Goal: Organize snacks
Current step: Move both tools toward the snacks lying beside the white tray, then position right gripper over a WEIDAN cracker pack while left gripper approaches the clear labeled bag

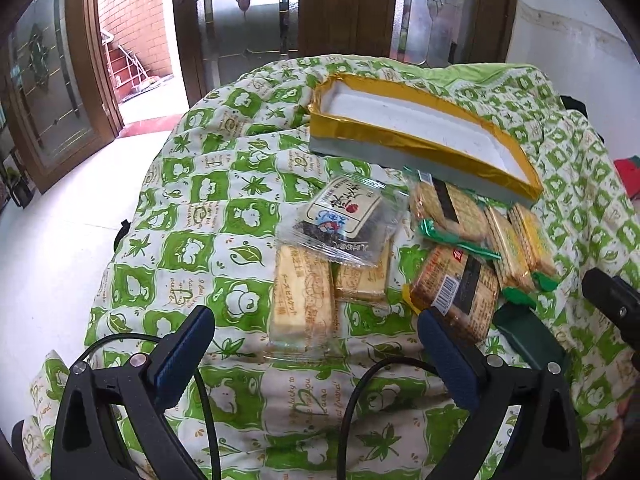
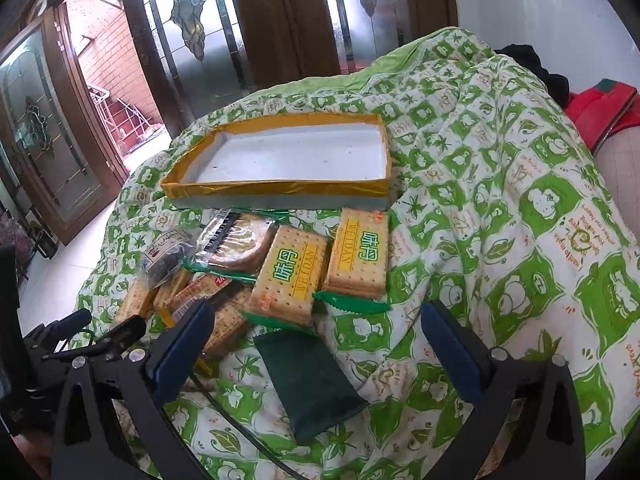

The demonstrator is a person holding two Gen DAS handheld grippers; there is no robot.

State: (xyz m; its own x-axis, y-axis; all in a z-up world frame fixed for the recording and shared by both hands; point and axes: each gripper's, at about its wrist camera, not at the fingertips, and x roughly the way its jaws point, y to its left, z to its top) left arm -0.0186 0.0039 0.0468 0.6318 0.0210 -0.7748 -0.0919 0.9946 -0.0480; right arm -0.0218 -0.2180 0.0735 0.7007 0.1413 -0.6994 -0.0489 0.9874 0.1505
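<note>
Both grippers are hovering over the green-and-white patterned quilt (image 2: 500, 184) draped over the surface, and both are carrying nothing. The left gripper (image 1: 316, 344) is holding its blue-padded jaws wide apart above a pale clear-wrapped biscuit pack (image 1: 302, 300). The right gripper (image 2: 318, 344) is likewise sitting with jaws spread, a dark green flat pouch (image 2: 312, 384) lying between them on the quilt. The snacks are bunching together just in front of the shallow gold-foil-edged white tray (image 2: 292, 152), which is sitting empty at the far side of the pile. Two yellow-labelled cracker packs with green sealed ends (image 2: 320, 268) are lying side by side near the tray's front wall. Left of them, a round-cracker pack with a barcode (image 2: 236, 244) and a small clear bag of dark snack (image 2: 166, 262) are overlapping other wrapped biscuits
</note>
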